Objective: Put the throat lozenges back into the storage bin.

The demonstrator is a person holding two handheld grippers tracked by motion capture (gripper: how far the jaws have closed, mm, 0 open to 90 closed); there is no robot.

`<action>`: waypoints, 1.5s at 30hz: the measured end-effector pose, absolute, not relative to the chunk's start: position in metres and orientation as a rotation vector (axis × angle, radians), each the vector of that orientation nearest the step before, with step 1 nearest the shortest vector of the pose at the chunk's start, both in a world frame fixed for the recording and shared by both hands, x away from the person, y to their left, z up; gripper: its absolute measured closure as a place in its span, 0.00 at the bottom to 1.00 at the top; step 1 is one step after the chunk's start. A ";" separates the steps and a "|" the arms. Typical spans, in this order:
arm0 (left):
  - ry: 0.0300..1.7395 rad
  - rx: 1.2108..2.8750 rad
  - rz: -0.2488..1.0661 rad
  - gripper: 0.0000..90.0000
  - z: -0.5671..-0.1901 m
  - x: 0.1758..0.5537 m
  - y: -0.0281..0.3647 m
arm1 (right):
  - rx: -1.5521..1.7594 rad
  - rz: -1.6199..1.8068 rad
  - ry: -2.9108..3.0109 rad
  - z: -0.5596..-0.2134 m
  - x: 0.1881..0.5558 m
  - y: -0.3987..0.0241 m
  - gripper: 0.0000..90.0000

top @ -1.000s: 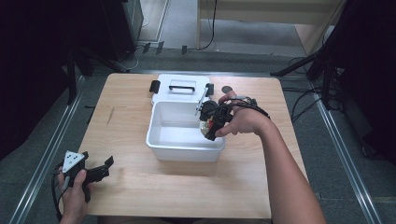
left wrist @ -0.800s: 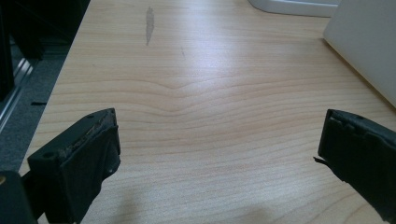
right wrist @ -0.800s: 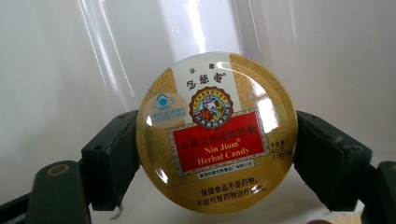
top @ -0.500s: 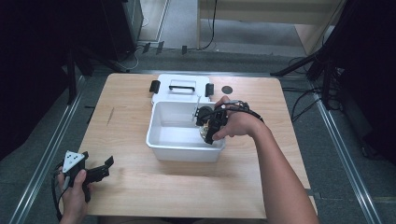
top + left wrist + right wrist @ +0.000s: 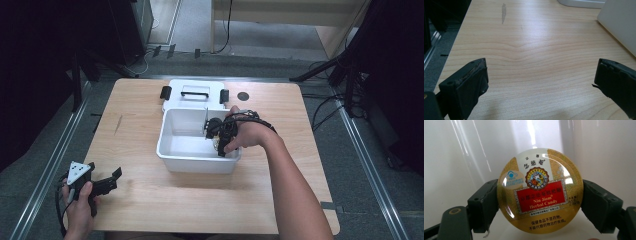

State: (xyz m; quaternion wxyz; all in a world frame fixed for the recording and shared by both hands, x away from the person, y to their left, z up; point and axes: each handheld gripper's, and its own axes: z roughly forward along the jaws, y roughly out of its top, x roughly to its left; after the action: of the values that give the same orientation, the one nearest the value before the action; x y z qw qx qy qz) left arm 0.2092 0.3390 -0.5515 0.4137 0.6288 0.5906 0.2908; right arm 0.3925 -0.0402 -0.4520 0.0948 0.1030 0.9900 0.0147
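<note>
Right tongs [image 5: 218, 141]: clamped on a round candy tin [image 5: 540, 187], one jaw pressed to each side of its rim; in the high view they sit inside the white bin [image 5: 172, 152], toward its right end, with the hand wrapped over them.
Candy tin: held flat-face toward the right gripper camera, gold and red label reading "Nin Jiom Herbal Candy"; directly between the right tongs' jaws, with the bin's glossy white wall close behind it.
White bin: on the desk [image 5: 280, 210] around the right tongs; a white divider panel [image 5: 205, 120] stands upright just beside them, on the side toward the far wall.
Lid [image 5: 195, 93]: white, with a handle and black clasps at both ends, lying flat just beyond the bin, past the right tongs.
Left tongs [image 5: 105, 184]: wide open, nothing between the jaws; held low over the desk's near left corner, well apart from the bin and the right tongs.
Ahead of the left tongs: bare wood grain with a grey smear [image 5: 503, 12], and the bin's white corner [image 5: 621, 22] off to their right.
</note>
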 end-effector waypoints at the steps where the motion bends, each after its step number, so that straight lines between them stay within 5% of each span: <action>1: 1.485 1.581 0.730 0.00 -0.551 0.209 0.339 | 0.305 0.044 2.936 -0.452 0.392 -0.040 0.23; 17: 1.485 1.581 0.729 0.00 -0.552 0.209 0.339 | 0.275 0.041 2.919 -0.451 0.390 -0.043 0.19; 45: 1.483 1.586 0.739 0.00 -0.552 0.210 0.338 | 0.286 0.347 2.817 -0.358 0.369 -0.071 0.25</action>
State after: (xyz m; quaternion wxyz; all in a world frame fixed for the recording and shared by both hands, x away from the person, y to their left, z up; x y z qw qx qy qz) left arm 0.2097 0.3382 -0.5516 0.4114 0.6304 0.5893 0.2935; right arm 0.3693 -0.0707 -0.3579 0.1437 0.0994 0.9772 0.1205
